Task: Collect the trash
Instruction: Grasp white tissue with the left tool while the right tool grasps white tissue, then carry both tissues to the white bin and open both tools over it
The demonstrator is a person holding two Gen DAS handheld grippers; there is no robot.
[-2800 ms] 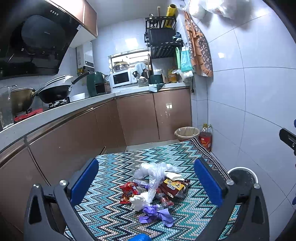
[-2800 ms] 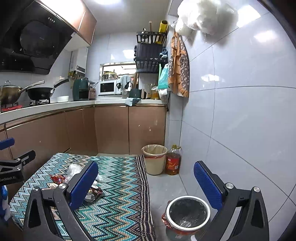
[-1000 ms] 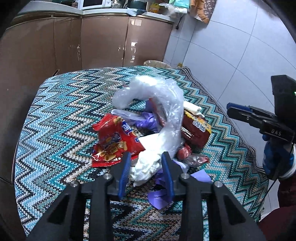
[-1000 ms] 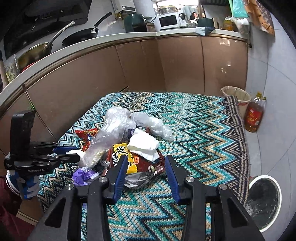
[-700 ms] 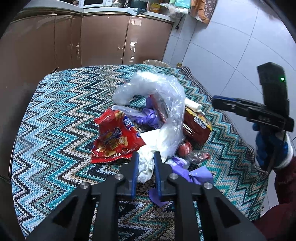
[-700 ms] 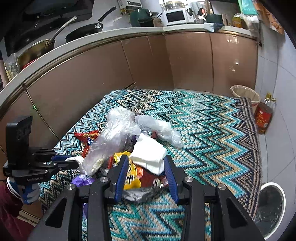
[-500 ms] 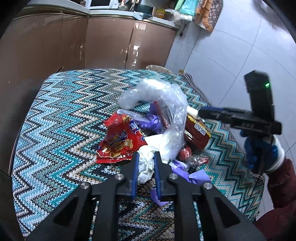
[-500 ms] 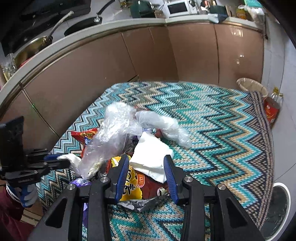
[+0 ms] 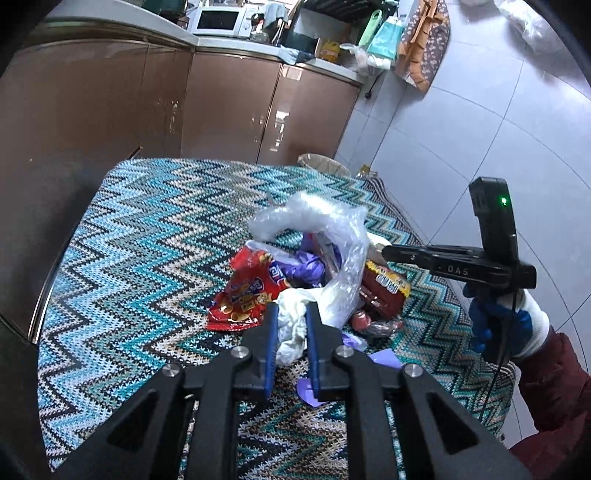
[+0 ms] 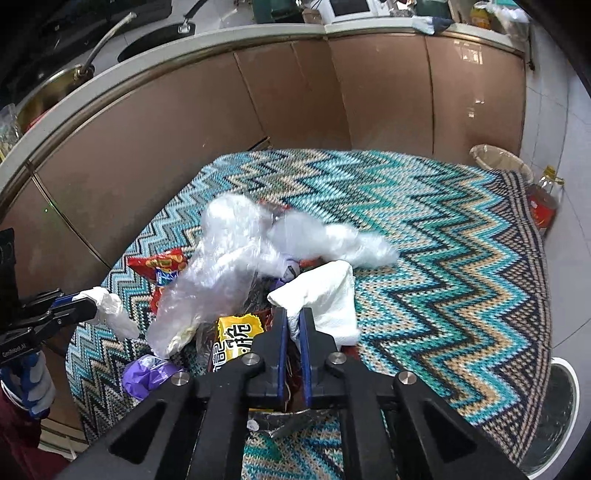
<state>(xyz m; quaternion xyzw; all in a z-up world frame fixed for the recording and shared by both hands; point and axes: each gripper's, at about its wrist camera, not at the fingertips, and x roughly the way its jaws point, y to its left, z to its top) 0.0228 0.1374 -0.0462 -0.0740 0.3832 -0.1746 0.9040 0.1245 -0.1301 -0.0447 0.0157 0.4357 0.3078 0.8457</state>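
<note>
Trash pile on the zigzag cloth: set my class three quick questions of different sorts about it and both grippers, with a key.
1. True or false: the right gripper is shut on the white paper towel.
2. What does the left gripper pinch? A) red snack bag B) white crumpled plastic C) purple wrapper
3. Fill in: the clear plastic bag lies on the ____ of the pile.

Key: 1 true; 2 B, the white crumpled plastic; 3 top.

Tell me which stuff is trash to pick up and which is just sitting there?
Trash: white glove in left claw, paper towel in right claw, red snack bag, clear plastic bag, purple glove.
Just there: microwave, oil bottle, zigzag rug.
</note>
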